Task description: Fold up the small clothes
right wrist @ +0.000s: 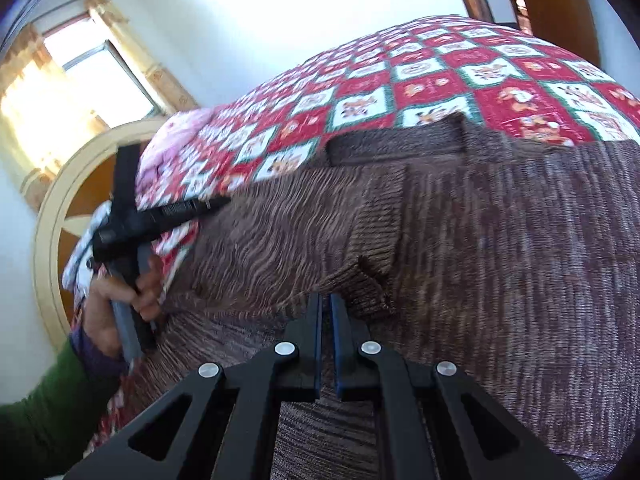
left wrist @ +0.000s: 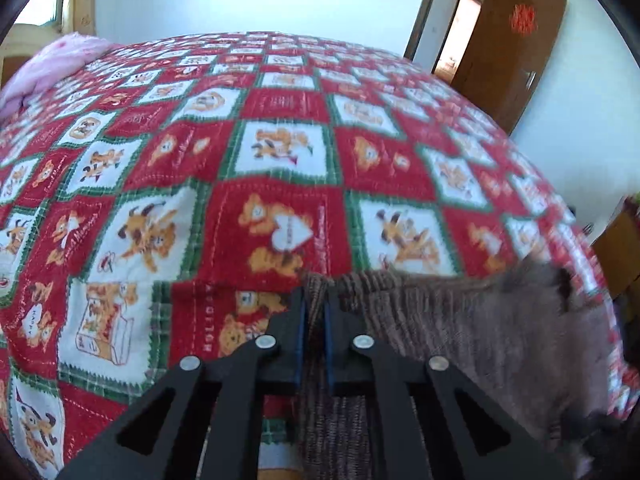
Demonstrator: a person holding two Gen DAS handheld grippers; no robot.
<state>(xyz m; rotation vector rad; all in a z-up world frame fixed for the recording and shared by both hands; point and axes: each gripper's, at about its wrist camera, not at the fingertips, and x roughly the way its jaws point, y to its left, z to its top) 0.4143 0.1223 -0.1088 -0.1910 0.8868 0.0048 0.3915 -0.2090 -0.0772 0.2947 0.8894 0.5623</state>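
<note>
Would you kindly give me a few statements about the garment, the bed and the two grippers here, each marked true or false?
1. The left gripper is shut on the brown knitted garment. True.
2. The right gripper hangs wide open. False: its fingers are shut on the knit.
3. The garment lies on a plain blue sheet. False: it lies on a red, white and green cartoon-print bedspread.
4. The wooden door stands open. True.
5. The person's sleeve is green. True.
</note>
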